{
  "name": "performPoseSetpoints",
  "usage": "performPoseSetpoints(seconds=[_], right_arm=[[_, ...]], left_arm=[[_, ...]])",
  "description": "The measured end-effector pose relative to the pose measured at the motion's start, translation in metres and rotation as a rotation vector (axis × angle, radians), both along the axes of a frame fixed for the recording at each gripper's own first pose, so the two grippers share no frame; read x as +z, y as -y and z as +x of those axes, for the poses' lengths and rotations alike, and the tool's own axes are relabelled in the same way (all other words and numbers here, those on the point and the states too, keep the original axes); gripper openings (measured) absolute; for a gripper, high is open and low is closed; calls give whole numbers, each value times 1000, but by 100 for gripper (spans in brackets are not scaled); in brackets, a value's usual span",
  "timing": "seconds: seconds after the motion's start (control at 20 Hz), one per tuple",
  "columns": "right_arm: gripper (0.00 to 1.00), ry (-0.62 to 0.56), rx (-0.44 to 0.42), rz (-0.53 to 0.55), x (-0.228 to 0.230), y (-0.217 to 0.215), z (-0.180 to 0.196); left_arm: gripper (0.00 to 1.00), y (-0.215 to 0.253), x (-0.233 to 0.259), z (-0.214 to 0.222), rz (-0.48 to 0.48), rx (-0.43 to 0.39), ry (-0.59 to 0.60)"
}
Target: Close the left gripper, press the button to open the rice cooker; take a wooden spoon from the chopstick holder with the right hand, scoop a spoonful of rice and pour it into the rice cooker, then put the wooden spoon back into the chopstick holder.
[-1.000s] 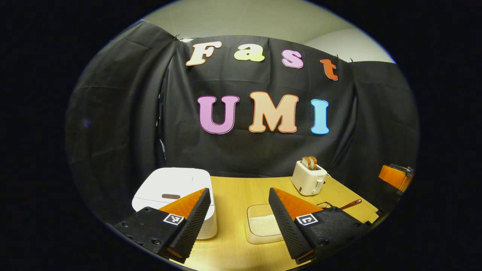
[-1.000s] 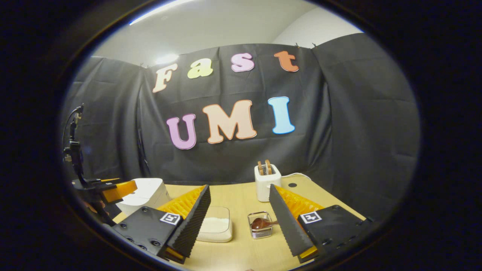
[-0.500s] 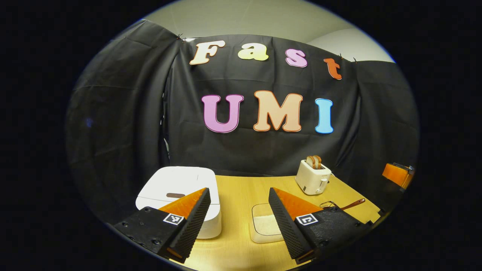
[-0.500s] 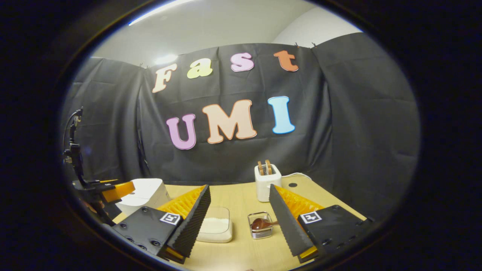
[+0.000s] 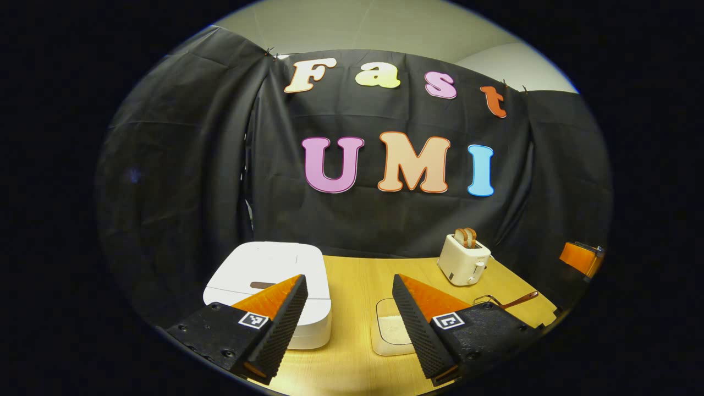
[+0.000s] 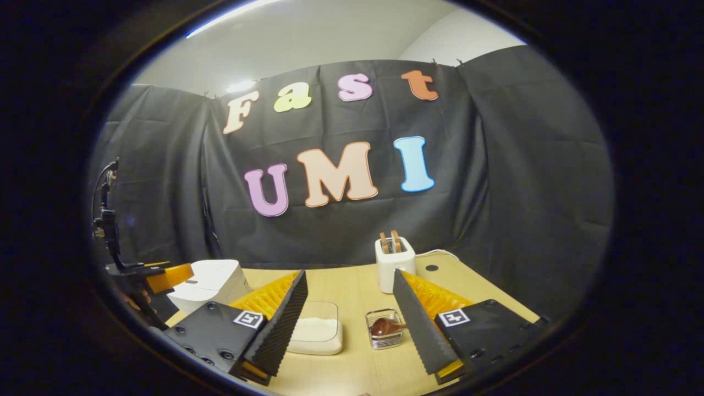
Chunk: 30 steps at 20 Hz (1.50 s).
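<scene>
- The table [image 5: 352, 286] is a light wooden top, backed and flanked by black cloth hung as the booth's wall, with a pale ceiling above the cloth.
- The rice cooker [image 5: 275, 275] is white, its lid down, at the table's left side; its dark button [image 5: 263, 285] lies on the lid's front edge. In the right gripper view the rice cooker [image 6: 212, 281] sits at the far left of the table.
- The left claw [image 5: 347, 294] hangs above the table with its fingers wide apart, holding nothing and touching nothing; one finger overlaps the rice cooker's front corner as seen from its camera.
- The right claw [image 6: 350, 291] is likewise spread wide and empty, raised over the table's near edge.
- The toaster [image 6: 395, 264] stands toward the back of the table, two slices in its slots.
- The rice dish [image 6: 318, 334], a shallow clear tray of white rice, lies right of the rice cooker.
- The chopstick holder [image 6: 383, 329], a small wire basket, stands just right of the rice dish.
- The wooden spoon [image 6: 385, 327] rests in the chopstick holder, bowl inside it.
</scene>
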State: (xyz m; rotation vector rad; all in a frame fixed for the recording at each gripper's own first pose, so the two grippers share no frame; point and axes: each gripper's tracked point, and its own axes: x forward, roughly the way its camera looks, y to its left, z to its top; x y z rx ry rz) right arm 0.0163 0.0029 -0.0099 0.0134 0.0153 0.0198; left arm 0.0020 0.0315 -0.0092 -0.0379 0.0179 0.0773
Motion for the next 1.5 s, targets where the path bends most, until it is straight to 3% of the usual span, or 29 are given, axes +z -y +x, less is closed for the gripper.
performPoseSetpoints(seconds=[0.15, 0.25, 0.45, 0.6, 0.65, 0.85, 0.95, 1.1, 1.5], right_arm=[[99, 4, 6, -2, 2, -2, 5], [99, 2, 8, -4, 1, -2, 7], [99, -4, 8, 1, -2, -3, 12], [99, -5, 10, -1, -3, -4, 14], [99, -5, 11, -4, -3, -3, 15], [99, -14, 11, -25, -7, -4, 17], [99, -8, 15, -27, -5, -6, 17], [99, -6, 10, -27, -6, -5, 19], [99, -34, -28, -29, -16, -1, 21]], left_arm=[[92, -13, 1, 1, -4, 18, -5], [86, -22, 2, 1, 2, 33, -7], [59, -45, 1, 2, 13, 74, -19], [31, -57, 1, 3, 19, 91, -19], [32, -61, 1, 4, 24, 98, -21], [15, -76, 3, 5, 38, 125, -25], [0, -84, -3, 10, 29, 135, -48], [0, -84, -8, 14, 3, 99, -68], [0, -137, -32, 52, -16, 147, -142]])
